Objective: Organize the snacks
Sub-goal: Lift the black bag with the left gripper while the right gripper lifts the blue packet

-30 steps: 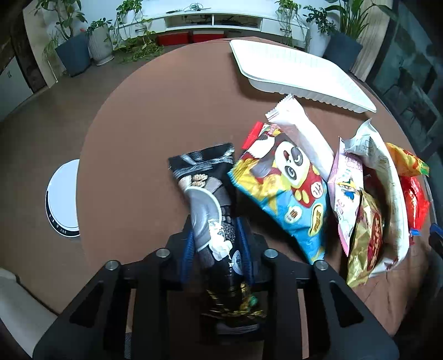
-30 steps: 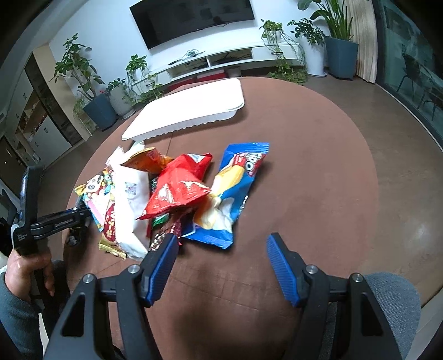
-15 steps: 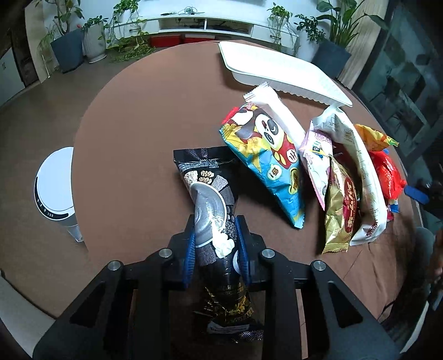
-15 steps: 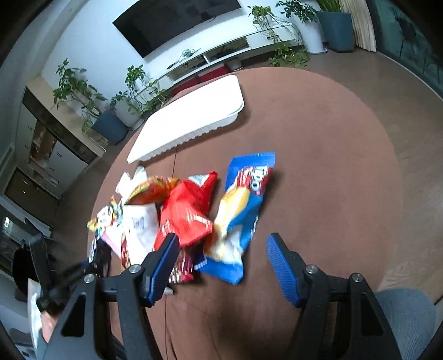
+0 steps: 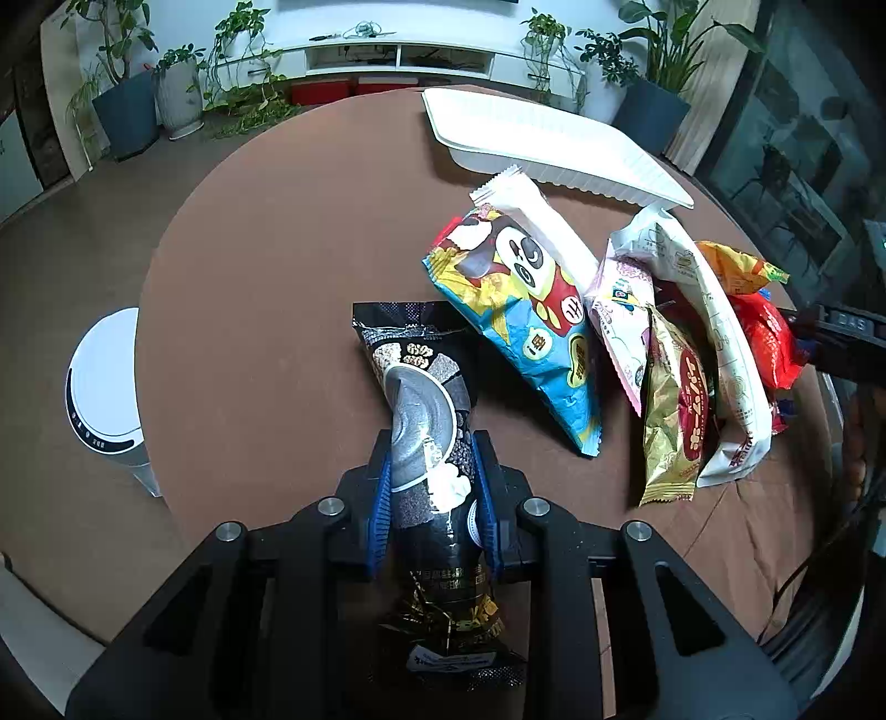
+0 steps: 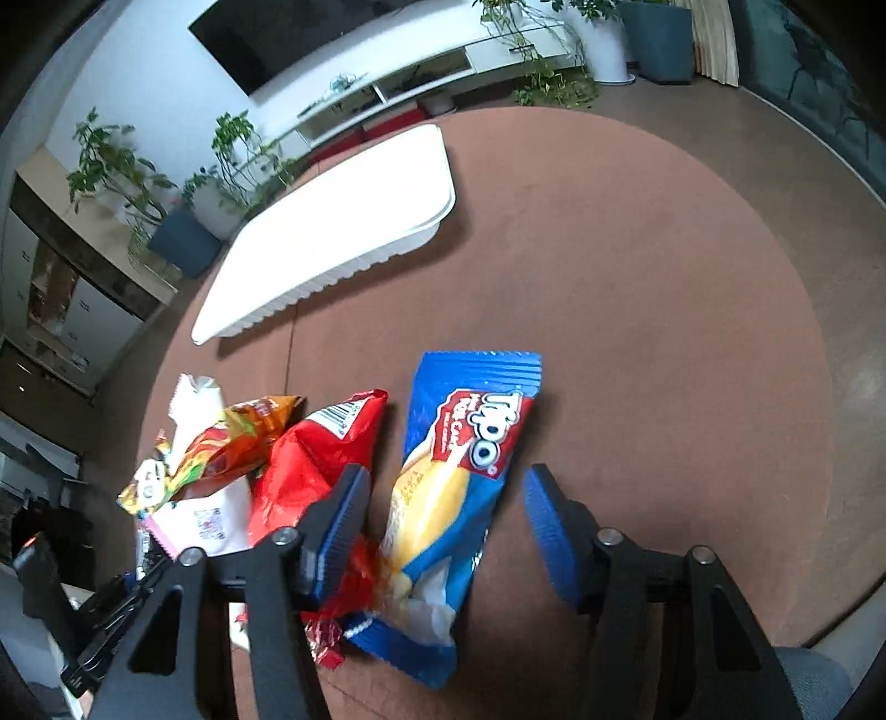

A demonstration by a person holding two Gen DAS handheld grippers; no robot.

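Observation:
My left gripper (image 5: 432, 459) is shut on a black snack packet (image 5: 426, 399) and holds it over the near part of the round brown table (image 5: 266, 266). To its right lie a blue panda bag (image 5: 526, 315), a white packet (image 5: 692, 310), a gold packet (image 5: 673, 410) and red bags (image 5: 767, 343). My right gripper (image 6: 443, 498) is open, its jaws either side of a blue Tipo packet (image 6: 454, 487). A red bag (image 6: 310, 459) and an orange bag (image 6: 232, 448) lie left of it. A white tray (image 5: 554, 144) stands at the far side and also shows in the right wrist view (image 6: 343, 232).
A white round bin (image 5: 105, 387) stands on the floor left of the table. Potted plants (image 5: 127, 105) and a low white TV shelf (image 5: 398, 52) line the far wall. The right-hand gripper's body (image 5: 847, 343) shows at the table's right edge.
My left gripper has lifted the black packet and drawn it back from the pile. My right gripper has moved down and forward, and its open jaws now straddle the blue Tipo packet.

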